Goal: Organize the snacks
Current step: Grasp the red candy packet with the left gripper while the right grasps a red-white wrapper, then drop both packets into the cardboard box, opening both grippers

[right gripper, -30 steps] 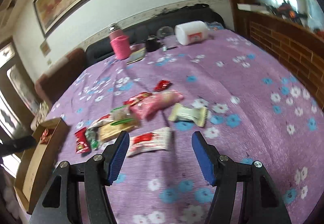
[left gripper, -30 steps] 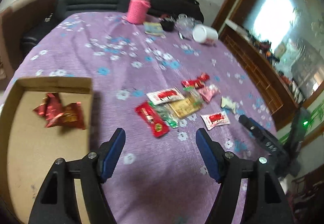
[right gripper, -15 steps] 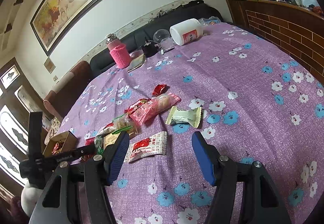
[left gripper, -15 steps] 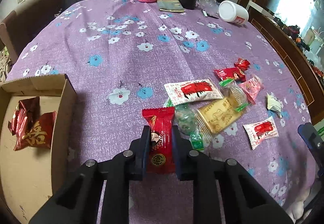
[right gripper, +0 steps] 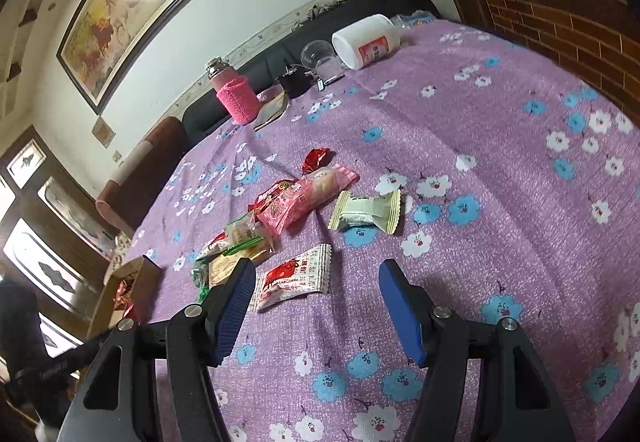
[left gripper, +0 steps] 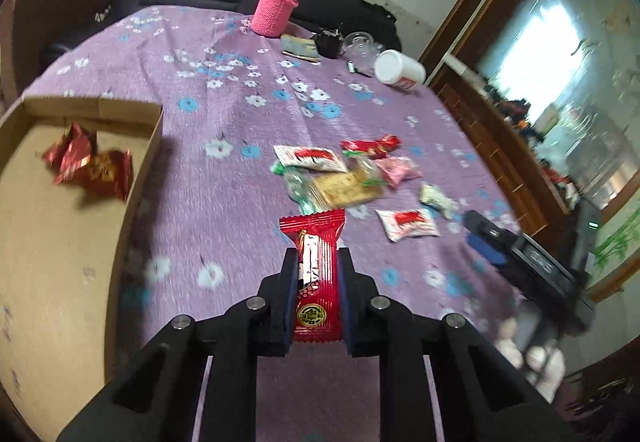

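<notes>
My left gripper (left gripper: 317, 274) is clamped on a red snack packet (left gripper: 316, 262), pads pressing its two long edges about mid-length, and the packet is clear of the purple flowered tablecloth (left gripper: 224, 202). I judge it light and soft: a crinkly film wrapper, slick on its glossy face, with something crushable inside, so a hold across the flat middle suits it better than one on the crimped end seals. Its long axis runs along my fingers, the serrated top seal pointing to 12 o'clock and the round gold emblem toward me at 6.

The cardboard box (left gripper: 152, 146) lies at about 10 o'clock, already holding red foil-wrapped sweets (left gripper: 90, 170). The remaining pile of snacks (left gripper: 348, 178) sits just past the packet, around 1 o'clock.

My right gripper (right gripper: 318, 302) stands spread wide and empty, a white packet with red print (right gripper: 296, 276) lying on the cloth just beyond its left finger.
</notes>
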Demonstrator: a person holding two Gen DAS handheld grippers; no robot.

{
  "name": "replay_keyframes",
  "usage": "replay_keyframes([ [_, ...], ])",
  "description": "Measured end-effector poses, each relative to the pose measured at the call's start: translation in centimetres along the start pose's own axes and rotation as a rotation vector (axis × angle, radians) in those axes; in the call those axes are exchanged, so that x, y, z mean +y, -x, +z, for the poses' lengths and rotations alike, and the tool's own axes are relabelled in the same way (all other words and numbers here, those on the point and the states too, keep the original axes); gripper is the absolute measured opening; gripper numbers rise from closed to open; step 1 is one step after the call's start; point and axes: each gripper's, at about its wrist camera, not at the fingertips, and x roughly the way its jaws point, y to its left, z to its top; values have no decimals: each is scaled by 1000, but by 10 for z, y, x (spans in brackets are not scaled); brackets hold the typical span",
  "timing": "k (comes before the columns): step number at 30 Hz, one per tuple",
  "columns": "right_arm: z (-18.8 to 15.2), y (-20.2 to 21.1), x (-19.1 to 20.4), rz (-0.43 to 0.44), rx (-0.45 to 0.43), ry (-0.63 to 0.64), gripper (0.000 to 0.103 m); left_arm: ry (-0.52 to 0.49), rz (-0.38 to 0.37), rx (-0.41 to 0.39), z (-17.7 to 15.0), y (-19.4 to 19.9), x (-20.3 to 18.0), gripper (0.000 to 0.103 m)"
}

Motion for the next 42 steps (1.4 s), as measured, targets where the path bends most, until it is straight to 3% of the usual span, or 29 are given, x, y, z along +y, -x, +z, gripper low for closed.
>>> replay_keyframes([
  [10,-1,-18,30,154,184,-104,68,9,-75,-73,-21,49,19,17],
  [16,7,-58,42,-134,212,-122,68,43,-56,-119,-25,61,38,17],
  [23,11,-90,70,-333,188,-25,68,51,-55,-152,-25,72,55,17],
  [25,7,-92,78,-400,164,30,59,58,-55,-157,-25,75,62,17],
  [27,4,-90,79,-430,146,85,27,71,-52,-163,-25,77,68,17],
  [35,-11,-48,74,-265,104,69,19,133,-38,-187,-27,92,96,17],
  [42,-34,-22,137,-19,103,169,19,169,31,-230,-13,114,128,17],
])
